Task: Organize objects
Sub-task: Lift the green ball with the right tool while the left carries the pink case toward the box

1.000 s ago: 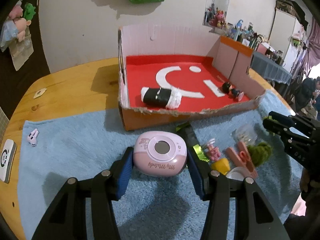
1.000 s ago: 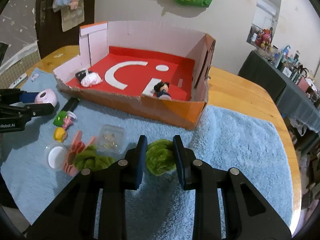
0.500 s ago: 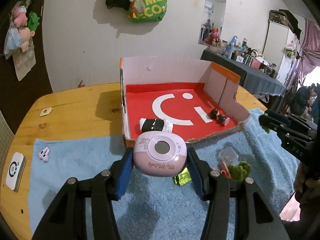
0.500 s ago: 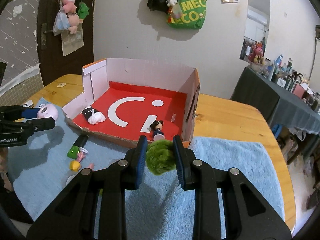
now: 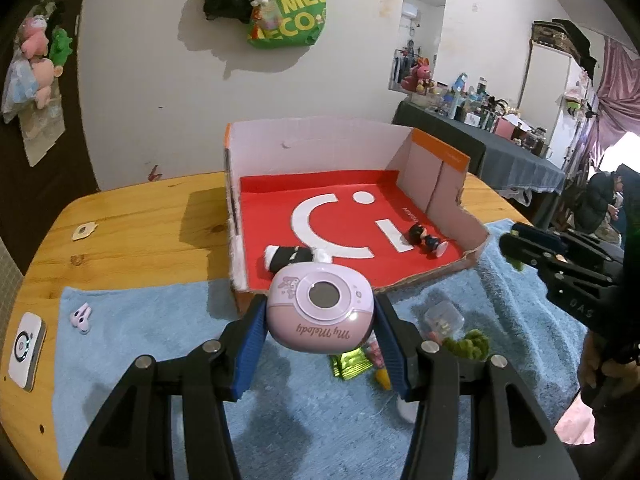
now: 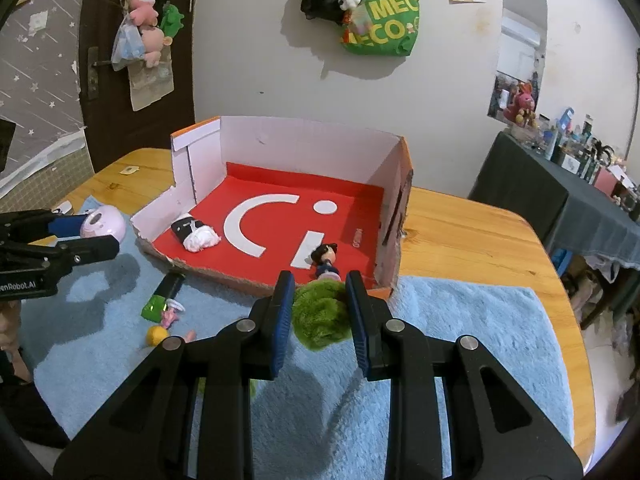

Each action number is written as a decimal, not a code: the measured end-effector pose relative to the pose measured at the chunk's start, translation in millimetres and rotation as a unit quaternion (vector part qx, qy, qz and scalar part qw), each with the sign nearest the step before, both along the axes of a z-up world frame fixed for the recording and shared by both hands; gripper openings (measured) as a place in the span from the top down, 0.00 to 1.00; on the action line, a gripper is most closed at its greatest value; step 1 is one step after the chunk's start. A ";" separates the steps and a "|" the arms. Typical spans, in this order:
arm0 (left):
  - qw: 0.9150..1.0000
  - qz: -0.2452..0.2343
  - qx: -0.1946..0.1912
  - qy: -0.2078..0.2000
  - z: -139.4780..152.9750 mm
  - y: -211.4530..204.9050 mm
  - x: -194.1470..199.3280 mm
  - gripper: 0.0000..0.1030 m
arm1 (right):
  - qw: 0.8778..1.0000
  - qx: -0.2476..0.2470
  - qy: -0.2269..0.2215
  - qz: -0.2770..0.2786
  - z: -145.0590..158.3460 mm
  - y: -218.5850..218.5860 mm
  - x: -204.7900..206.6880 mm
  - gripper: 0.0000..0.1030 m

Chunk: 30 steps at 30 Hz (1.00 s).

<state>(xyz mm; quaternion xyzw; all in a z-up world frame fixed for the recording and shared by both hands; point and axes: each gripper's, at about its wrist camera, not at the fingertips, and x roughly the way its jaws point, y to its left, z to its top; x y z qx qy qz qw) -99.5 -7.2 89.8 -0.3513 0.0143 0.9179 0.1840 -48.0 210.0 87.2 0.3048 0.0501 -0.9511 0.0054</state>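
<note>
My left gripper (image 5: 320, 312) is shut on a pink rounded My Melody case (image 5: 320, 310), held in the air just in front of the open cardboard box (image 5: 320, 140) with the red floor. My right gripper (image 6: 320, 300) is shut on a fuzzy green ball (image 6: 320, 316), lifted before the box's near right corner (image 6: 384, 292). Inside the box lie a black-and-white roll (image 5: 294, 257) and a small dark-haired doll (image 5: 426, 238). The left gripper (image 6: 86, 236) with the pink case (image 6: 102, 222) also shows at the left of the right wrist view.
On the blue towel (image 5: 160, 340) lie a green packet (image 5: 350, 364), a clear little container (image 5: 444, 316), another green fuzzy piece (image 5: 468, 344), a yellow toy (image 6: 157, 334) and white earbuds (image 5: 81, 317). A white device (image 5: 26, 350) sits at the wooden table's left edge. A person (image 5: 604, 204) sits far right.
Both grippers have risen off the towel with their objects, the pink case and the green ball, and tilted up, so the box and wall show more fully.
</note>
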 end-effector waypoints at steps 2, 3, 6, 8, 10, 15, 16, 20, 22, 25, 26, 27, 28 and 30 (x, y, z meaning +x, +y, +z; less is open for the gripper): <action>1.000 -0.012 0.004 -0.003 3.4 6.0 -5.3 0.47 | 1.000 -0.001 -0.001 0.010 3.1 -1.7 -5.6 0.75; 1.000 -0.016 0.005 -0.003 5.0 7.6 -7.2 0.47 | 1.000 -0.003 -0.002 0.015 4.4 -1.8 -8.9 0.75; 0.999 -0.039 0.000 -0.006 8.3 21.9 -18.4 0.47 | 0.999 -0.018 -0.011 0.031 7.1 -0.6 -24.4 0.75; 0.999 -0.053 -0.006 -0.011 8.0 31.5 -25.7 0.47 | 0.998 -0.039 -0.022 0.046 8.0 1.8 -37.3 0.75; 0.997 -0.068 -0.012 -0.020 5.5 41.4 -34.6 0.47 | 0.997 -0.049 -0.032 0.055 6.5 3.0 -48.5 0.75; 0.994 -0.097 -0.026 -0.050 -4.6 58.3 -56.1 0.47 | 0.991 -0.080 -0.071 0.083 -4.5 7.9 -72.9 0.75; 0.992 -0.107 -0.026 -0.060 -7.7 60.8 -61.1 0.47 | 0.989 -0.086 -0.079 0.089 -7.4 8.5 -77.3 0.75; 0.987 -0.129 -0.033 -0.087 -19.6 65.9 -77.5 0.47 | 0.983 -0.101 -0.110 0.109 -18.5 9.3 -92.0 0.75; 0.985 -0.138 -0.039 -0.096 -25.5 67.4 -84.0 0.47 | 0.979 -0.104 -0.125 0.120 -24.4 9.5 -98.8 0.75; 0.981 -0.153 -0.042 -0.107 -30.8 68.2 -93.3 0.47 | 0.977 -0.096 -0.140 0.130 -31.0 8.3 -105.4 0.75; 0.981 -0.156 -0.045 -0.109 -31.5 68.8 -95.6 0.47 | 0.976 -0.093 -0.146 0.134 -33.0 7.7 -107.7 0.75; 0.979 -0.161 -0.048 -0.112 -32.6 69.6 -98.1 0.47 | 0.975 -0.090 -0.150 0.137 -34.6 7.2 -109.2 0.75; 0.978 -0.165 -0.049 -0.115 -34.0 70.2 -100.9 0.47 | 0.974 -0.088 -0.155 0.139 -36.2 6.5 -111.3 0.75; 0.976 -0.173 -0.049 -0.123 -36.0 71.2 -105.4 0.47 | 0.972 -0.086 -0.162 0.145 -37.9 5.4 -114.9 0.75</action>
